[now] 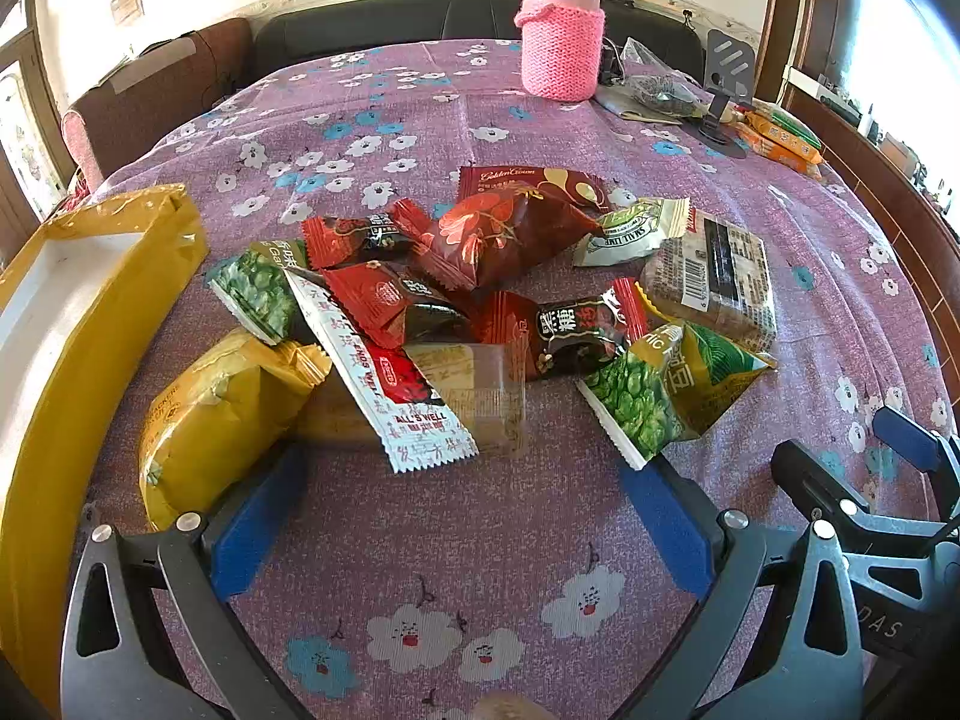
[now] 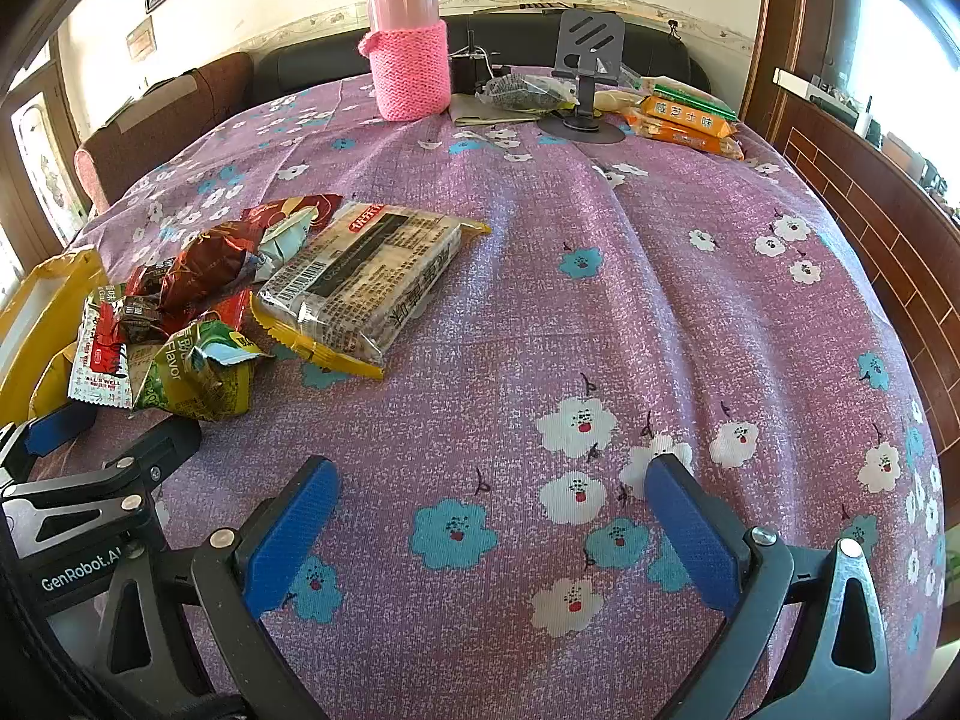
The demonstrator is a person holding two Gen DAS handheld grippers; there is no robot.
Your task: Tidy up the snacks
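Snack pile (image 1: pixel 480 300) heaped dead ahead of left gripper (image 1: pixel 462 516), wide open and empty, nearest wrapper (image 1: pixel 384 372) lying lengthwise toward it; right gripper (image 2: pixel 486 528) equally agape, empty, pile well off to its left.

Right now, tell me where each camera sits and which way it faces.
Left wrist: rides the left tool, low over the table, facing the snack pile and yellow box; its blue fingers and the right tool show.
Right wrist: rides the right tool, facing bare tablecloth; the left tool shows.
Shared: pile, pink flask, phone stand.
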